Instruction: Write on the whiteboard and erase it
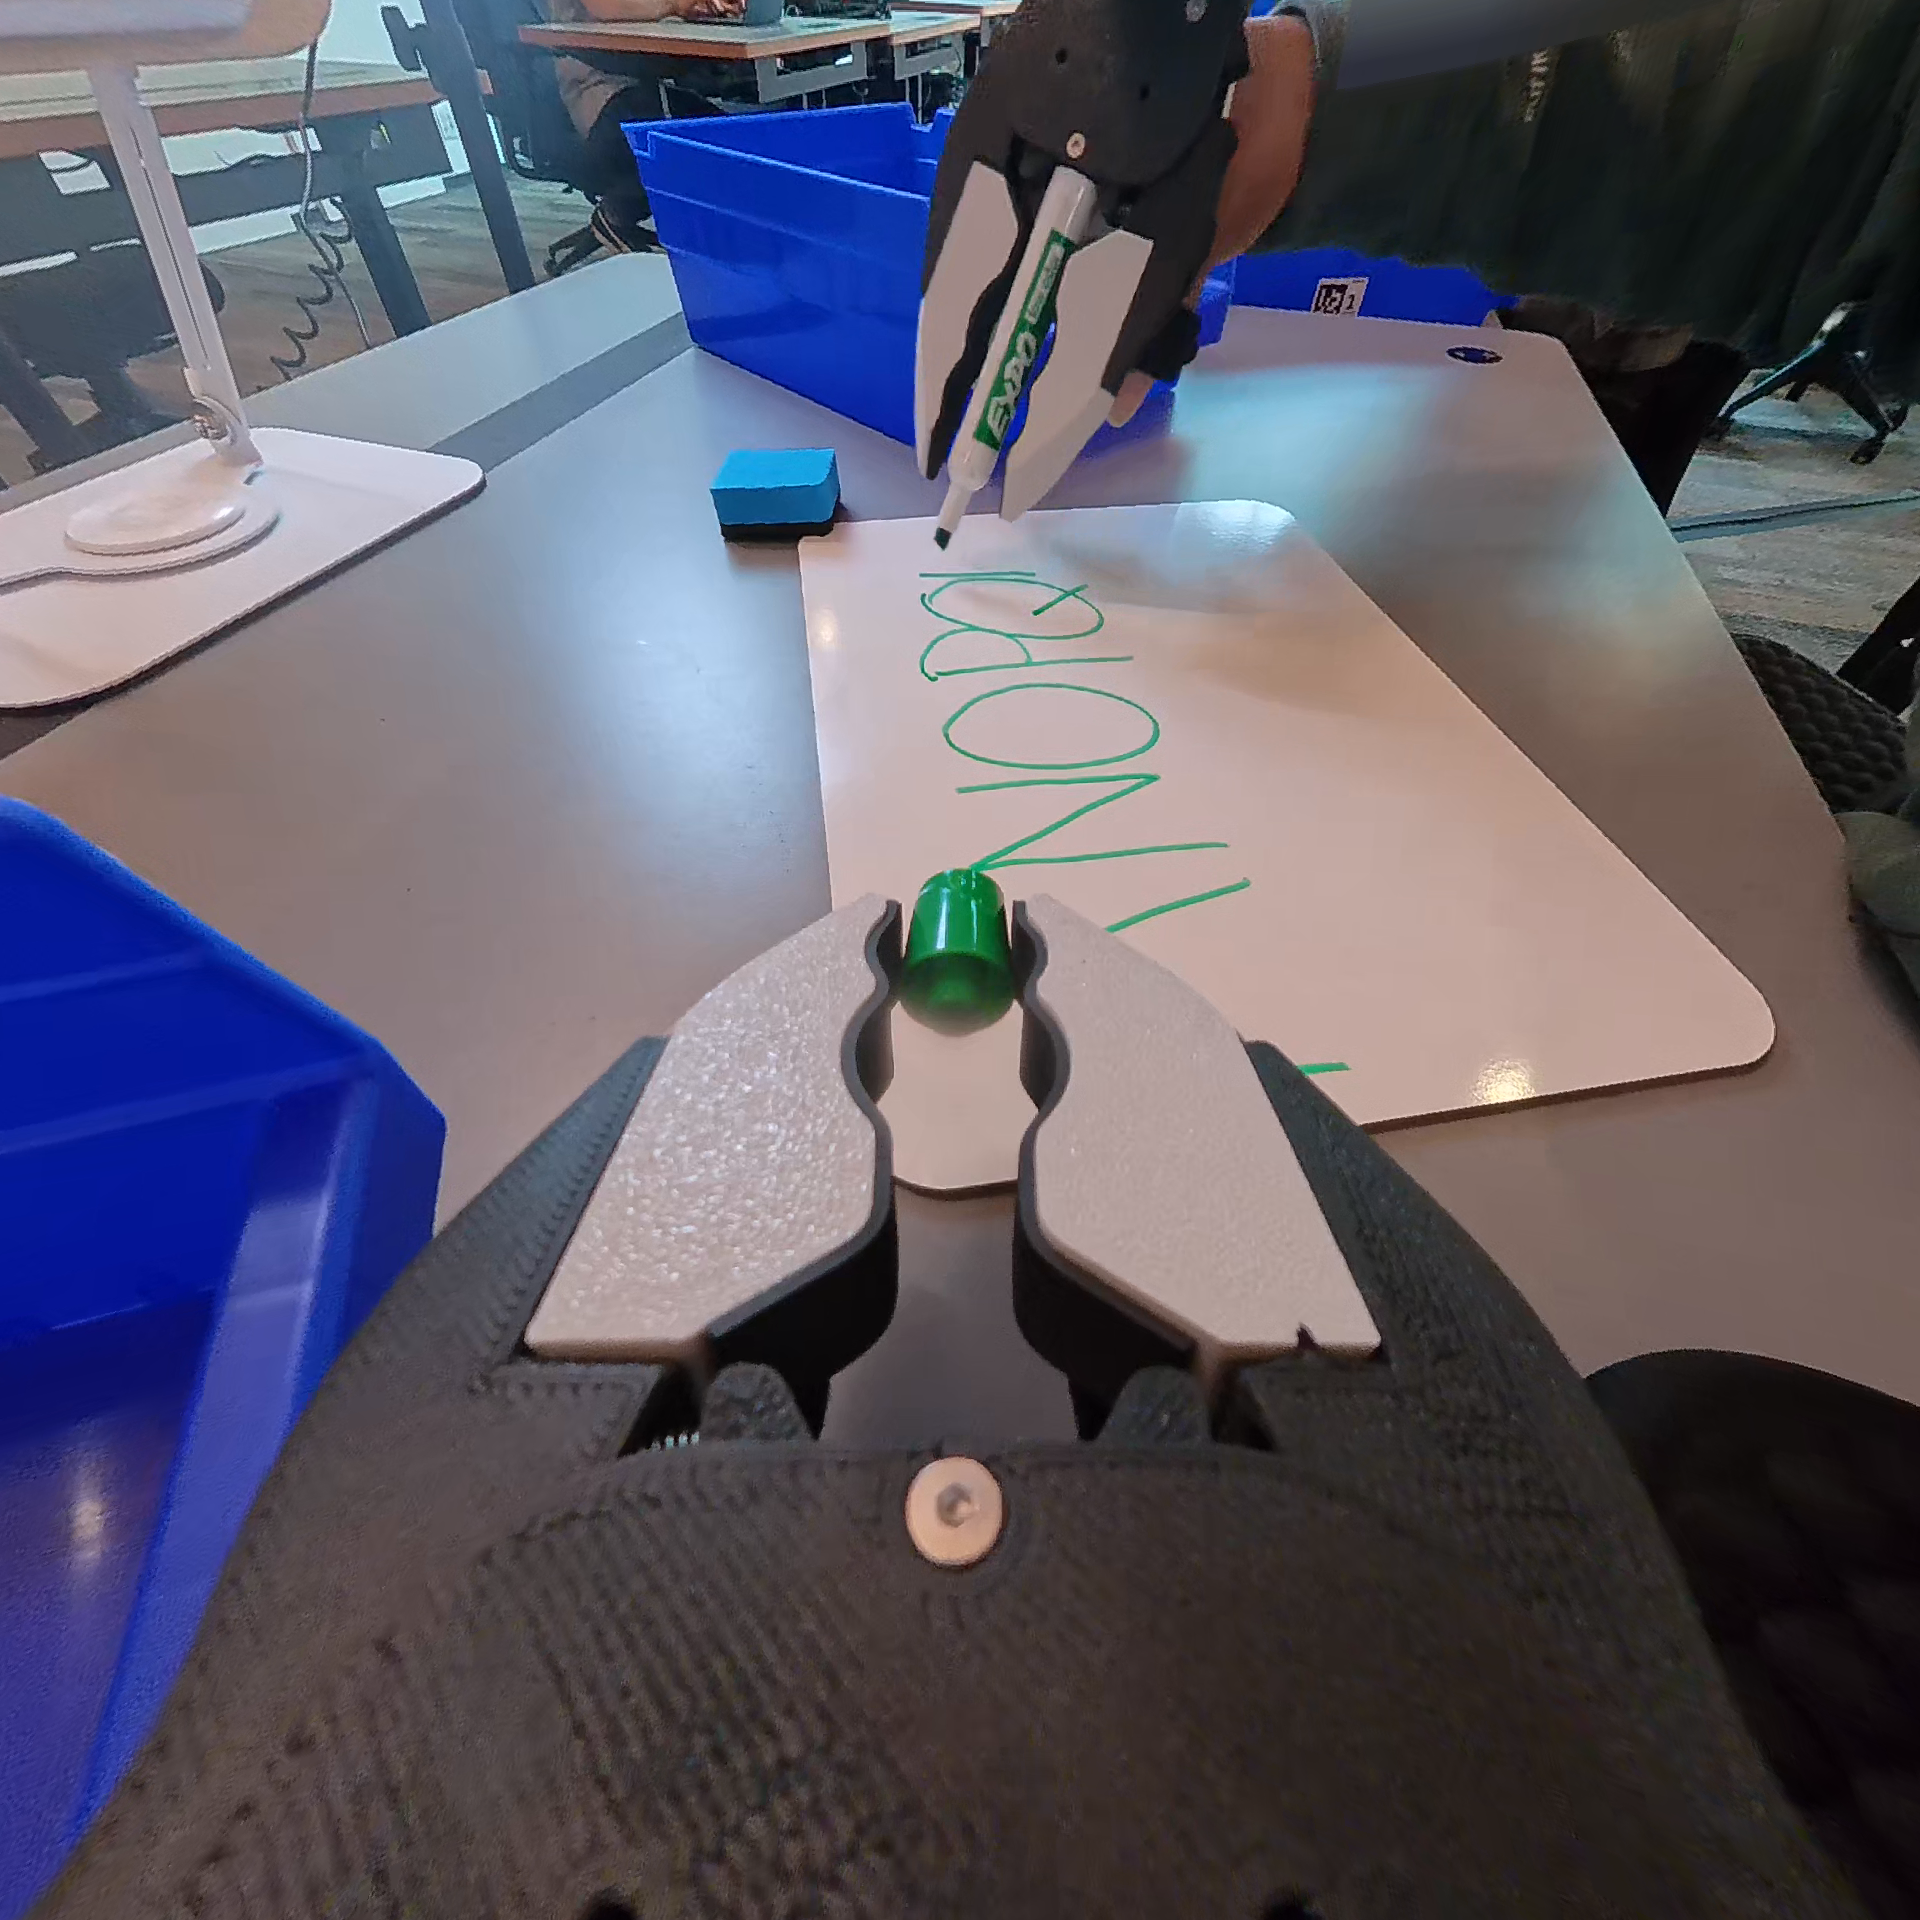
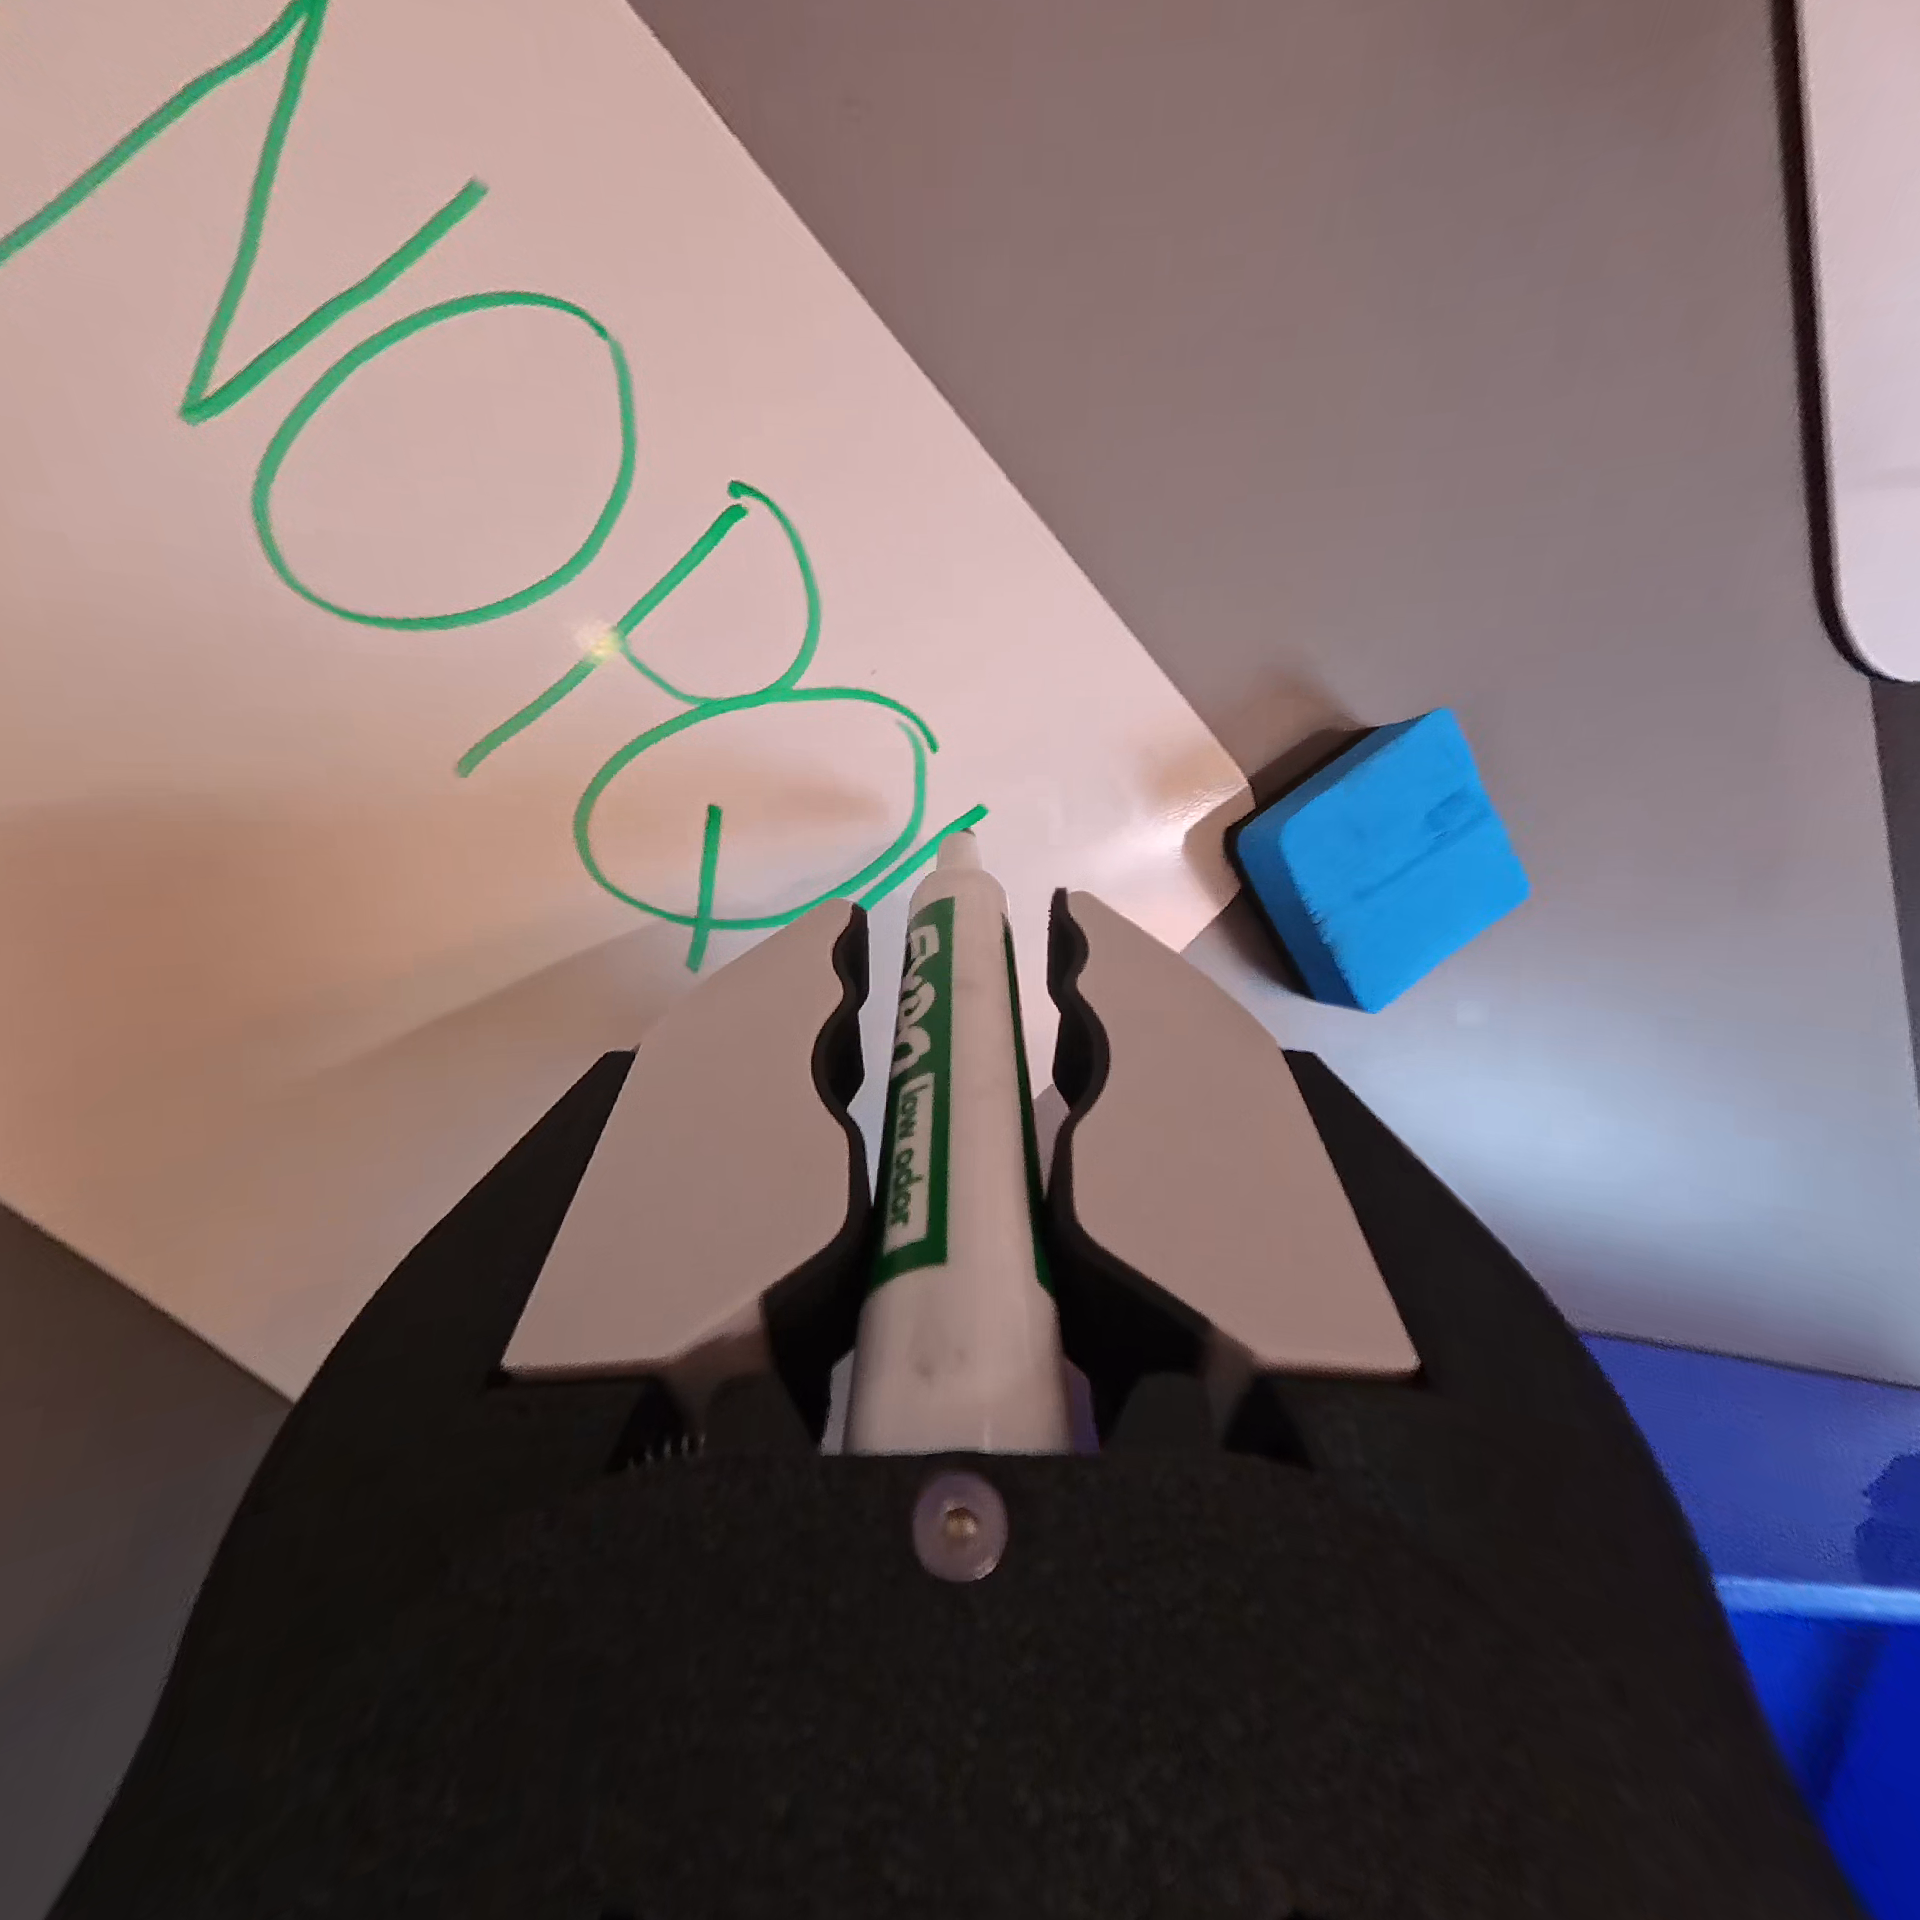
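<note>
the right hand-held gripper [image 2: 956, 914] clamped the marker [image 2: 951, 1143], tip near the whiteboard [image 2: 364, 935]; the left hand-held gripper [image 1: 954, 935] pinched its cap [image 1: 956, 961]; light, even pressure would have kept strokes clean

Grey table [image 1: 540, 665]; desks [image 1: 727, 42], wood floor [image 1: 436, 239] behind.

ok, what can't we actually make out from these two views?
- Left wrist view: the left gripper and green cap cover the near strokes on the whiteboard.
- Right wrist view: the marker hides its own tip contact; the frame edge crops the writing.
- Right wrist view: the eraser underside is unseen.
</note>
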